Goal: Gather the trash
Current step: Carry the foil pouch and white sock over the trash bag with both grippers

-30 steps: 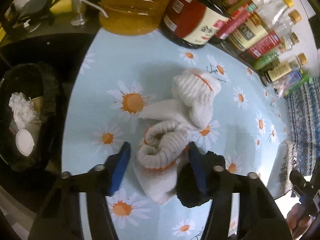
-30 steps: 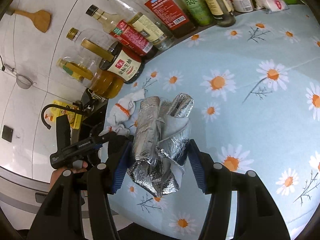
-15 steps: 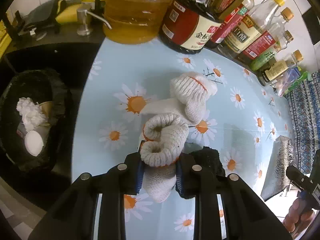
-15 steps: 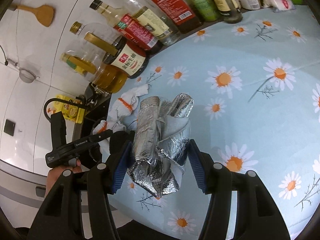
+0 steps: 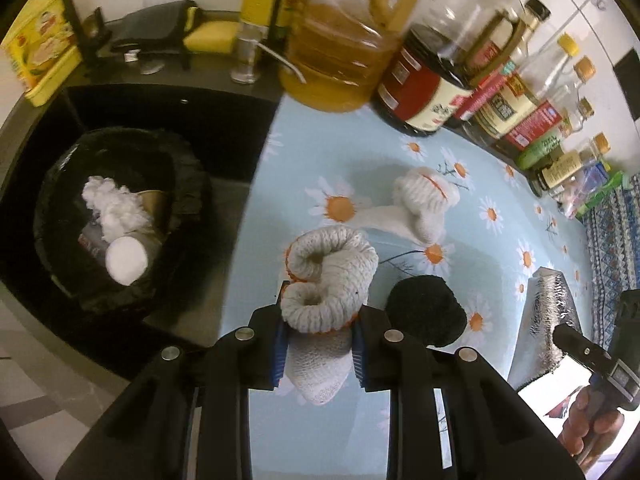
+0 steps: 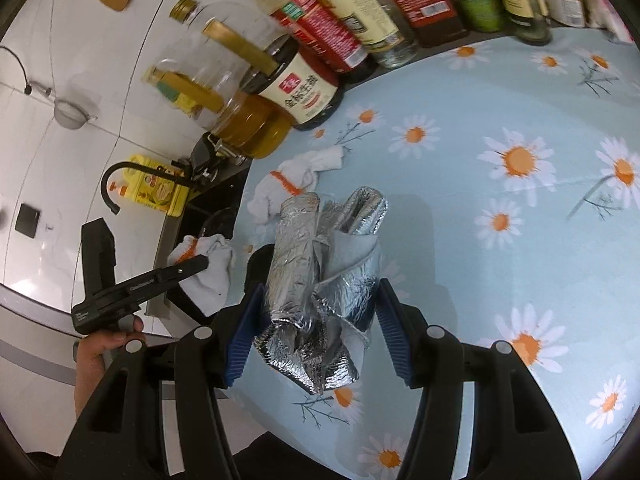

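My left gripper [image 5: 318, 344] is shut on a white knitted glove [image 5: 328, 280] with orange trim and holds it lifted above the table's left edge. A second white glove [image 5: 424, 204] lies on the daisy tablecloth [image 5: 400, 160] beyond it. A black wad [image 5: 424, 308] lies just right of my fingers. My right gripper [image 6: 320, 320] is shut on a crumpled silver foil bag [image 6: 324, 264], held above the table. The black-lined trash bin [image 5: 56, 192] stands lower left, off the table, holding white paper and a cup.
Oil and sauce bottles [image 5: 432, 80] line the table's back edge. A dark sink counter [image 5: 160, 96] with a pump dispenser lies beyond the bin. The left gripper and hand show in the right wrist view [image 6: 120, 292], as does the second glove [image 6: 296, 184].
My left gripper closed on the white glove, lifted it off the table and carried it left toward the bin. My right gripper kept holding the foil bag and shifted slightly.
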Action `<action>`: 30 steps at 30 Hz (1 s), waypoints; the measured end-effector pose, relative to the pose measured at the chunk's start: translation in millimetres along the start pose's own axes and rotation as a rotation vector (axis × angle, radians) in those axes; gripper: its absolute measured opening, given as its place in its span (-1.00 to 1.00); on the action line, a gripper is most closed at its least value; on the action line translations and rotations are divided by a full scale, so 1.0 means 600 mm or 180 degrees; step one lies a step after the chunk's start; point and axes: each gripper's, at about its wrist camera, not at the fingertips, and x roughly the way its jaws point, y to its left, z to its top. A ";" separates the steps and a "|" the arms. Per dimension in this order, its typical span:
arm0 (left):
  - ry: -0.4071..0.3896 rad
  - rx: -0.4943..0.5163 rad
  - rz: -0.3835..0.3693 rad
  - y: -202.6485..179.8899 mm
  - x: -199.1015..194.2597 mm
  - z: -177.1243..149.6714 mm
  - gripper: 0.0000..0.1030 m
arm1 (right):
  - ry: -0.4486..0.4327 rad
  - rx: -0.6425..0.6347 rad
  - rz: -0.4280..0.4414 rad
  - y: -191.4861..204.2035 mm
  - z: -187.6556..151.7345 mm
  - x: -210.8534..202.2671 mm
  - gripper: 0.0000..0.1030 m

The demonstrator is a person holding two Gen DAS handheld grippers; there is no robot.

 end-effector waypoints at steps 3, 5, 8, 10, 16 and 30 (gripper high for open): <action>-0.0039 -0.0049 -0.0039 0.021 -0.008 -0.004 -0.53 | 0.0005 -0.0059 -0.0019 0.017 0.001 0.008 0.11; -0.0058 -0.0080 -0.0083 0.038 -0.010 -0.005 -0.53 | 0.0000 -0.0094 -0.0049 0.035 -0.001 0.016 0.11; -0.0067 -0.0103 -0.0156 0.062 -0.015 -0.003 -0.53 | 0.0017 -0.0096 -0.0103 0.057 -0.006 0.029 0.11; -0.0092 -0.0087 -0.0204 0.076 -0.022 -0.003 -0.53 | 0.0031 -0.0106 -0.0119 0.078 -0.013 0.040 0.11; -0.0183 -0.0010 -0.0325 0.119 -0.047 0.005 -0.53 | 0.0088 -0.0182 -0.0200 0.144 -0.033 0.082 0.11; -0.0365 0.0036 -0.0445 0.273 -0.111 0.036 -0.53 | 0.0098 -0.0293 -0.0294 0.293 -0.068 0.190 0.11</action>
